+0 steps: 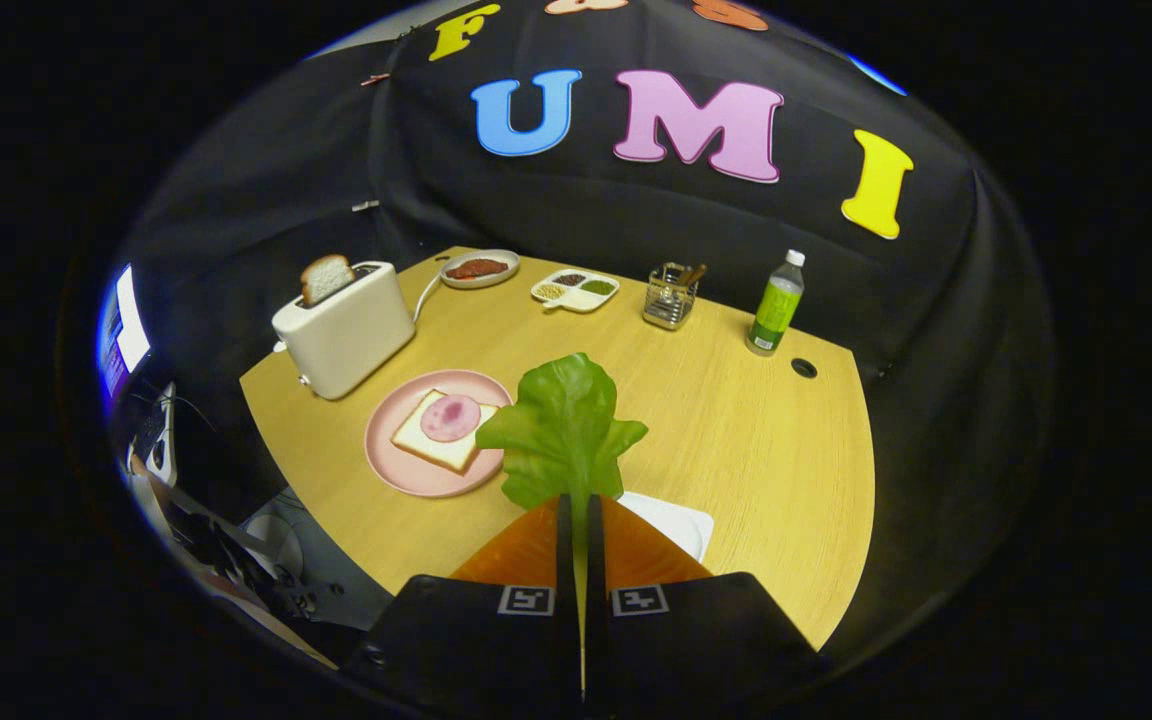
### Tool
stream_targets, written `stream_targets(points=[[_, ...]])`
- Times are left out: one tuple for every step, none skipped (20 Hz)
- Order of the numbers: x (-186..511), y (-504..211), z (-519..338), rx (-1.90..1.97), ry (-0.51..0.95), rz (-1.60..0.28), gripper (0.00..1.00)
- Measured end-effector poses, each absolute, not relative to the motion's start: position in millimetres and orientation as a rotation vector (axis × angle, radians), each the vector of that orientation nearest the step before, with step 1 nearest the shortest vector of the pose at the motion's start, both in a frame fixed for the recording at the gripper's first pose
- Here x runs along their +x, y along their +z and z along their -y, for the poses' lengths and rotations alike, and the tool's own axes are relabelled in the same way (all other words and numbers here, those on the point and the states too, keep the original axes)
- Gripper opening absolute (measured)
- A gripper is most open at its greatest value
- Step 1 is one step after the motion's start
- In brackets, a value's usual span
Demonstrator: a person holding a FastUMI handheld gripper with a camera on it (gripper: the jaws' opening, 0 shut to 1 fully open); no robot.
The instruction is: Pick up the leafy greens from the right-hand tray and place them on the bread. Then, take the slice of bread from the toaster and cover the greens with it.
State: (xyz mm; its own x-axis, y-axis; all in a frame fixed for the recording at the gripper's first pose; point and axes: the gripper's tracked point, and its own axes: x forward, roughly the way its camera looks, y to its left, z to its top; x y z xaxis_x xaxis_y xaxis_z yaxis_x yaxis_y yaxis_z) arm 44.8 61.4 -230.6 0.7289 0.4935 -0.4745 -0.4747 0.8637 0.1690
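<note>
The desk [736, 440] holds a toaster [346, 330] at 10 o'clock with bread [326, 277] poking out. A pink plate [406, 470] with bread and ham [448, 425] sits nearer. The claw [581, 510] pinches the leafy greens [564, 430], lifted beside the plate.

The gripper [581, 515] holds the greens [564, 432] pinched between its two closed fingers, above the table [756, 440]. A tray [681, 522] lies just under and right of the fingers. Left of the greens sits a plate [406, 470] with bread [431, 440] on it, a meat slice [450, 417] on the bread. Behind the plate stands the toaster [346, 330], a bread slice [326, 277] upright in its slot. Along the far edge, left to right: a dish [479, 268], a divided dish [576, 290], a holder [671, 295], a bottle [776, 303].
</note>
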Motion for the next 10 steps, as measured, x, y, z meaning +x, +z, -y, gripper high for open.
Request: stream_targets(points=[[42.5,-216.7,-72.2,0.042,0.55,-0.51,0.06],[40.8,-205.3,-83.9,0.044,0.571,-0.492,0.06],[38.3,-195.0,-96.0,0.042,0.593,-0.477,0.06],[36.5,-188.3,-108.0,0.033,0.615,-0.466,0.06],[36.6,-184.2,-118.9,0.019,0.633,-0.462,0.06],[36.7,-182.2,-131.6,0.007,0.653,-0.462,0.06],[36.2,-181.1,-147.4,-0.002,0.679,-0.463,0.06],[36.6,-180.2,-160.4,-0.008,0.699,-0.462,0.06],[38.2,-180.3,-174.1,-0.017,0.719,-0.46,0.06],[41.6,-181.2,-186.8,-0.031,0.734,-0.46,0.06]])
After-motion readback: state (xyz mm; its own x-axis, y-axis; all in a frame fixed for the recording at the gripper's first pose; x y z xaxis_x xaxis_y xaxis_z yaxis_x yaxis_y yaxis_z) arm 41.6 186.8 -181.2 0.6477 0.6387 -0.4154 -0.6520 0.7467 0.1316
